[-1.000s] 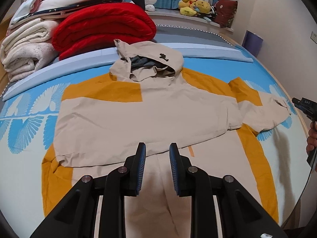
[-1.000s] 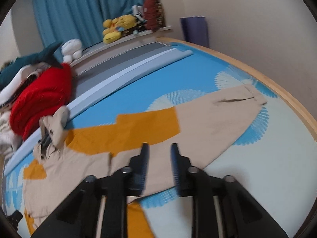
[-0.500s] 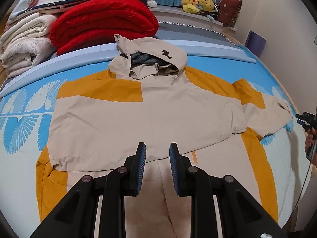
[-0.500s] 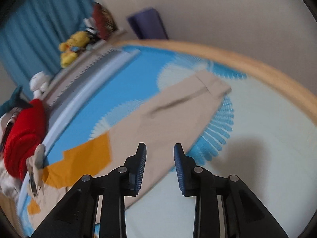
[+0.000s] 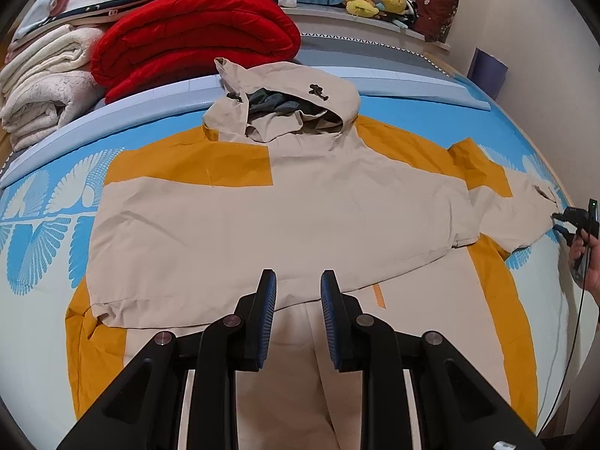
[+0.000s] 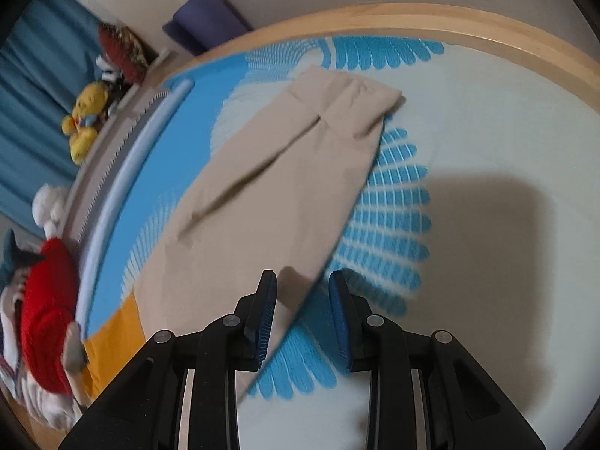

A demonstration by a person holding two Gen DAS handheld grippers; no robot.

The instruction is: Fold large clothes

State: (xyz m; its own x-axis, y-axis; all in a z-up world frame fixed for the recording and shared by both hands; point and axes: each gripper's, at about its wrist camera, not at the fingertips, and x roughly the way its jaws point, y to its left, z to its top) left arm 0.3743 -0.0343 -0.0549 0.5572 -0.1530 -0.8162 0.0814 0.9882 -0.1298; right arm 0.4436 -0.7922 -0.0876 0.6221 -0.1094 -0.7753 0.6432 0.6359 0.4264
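Observation:
A beige and mustard hooded jacket lies flat on the bed, hood toward the far side. One sleeve is folded across the body; the other sleeve stretches out to the right. My left gripper is open and empty, above the jacket's lower middle. My right gripper is open and empty, just above the lower edge of the outstretched sleeve, short of its cuff. The right gripper also shows in the left wrist view, at the sleeve's end.
A red folded blanket and cream blankets are stacked at the bed's far left. Plush toys sit on a ledge behind. The wooden bed frame runs just past the cuff. A purple bin stands by the wall.
My right gripper has swung right and down toward the outstretched sleeve and its jaws have opened wider. My left gripper has crept forward a little over the jacket.

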